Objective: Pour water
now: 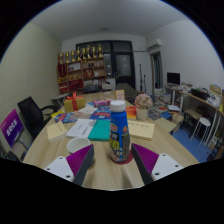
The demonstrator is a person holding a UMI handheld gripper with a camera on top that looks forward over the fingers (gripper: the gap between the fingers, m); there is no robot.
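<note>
A blue bottle (119, 133) with a red cap and a colourful label stands upright on a small dark red disc on the wooden table (108, 176). It stands between the tips of my gripper (113, 163), a little ahead of them. The purple-padded fingers (82, 160) are spread wide, with a gap at each side of the bottle, so the gripper is open and touches nothing. A white rounded object (58, 167), perhaps a cup, sits just outside the left finger; its inside is hidden.
Beyond the bottle lie a teal book (100, 130), papers and small boxes across the round table. Black chairs (33, 113) stand to the left, a desk with a monitor (174, 78) to the right, and shelves with bottles (80, 62) at the back.
</note>
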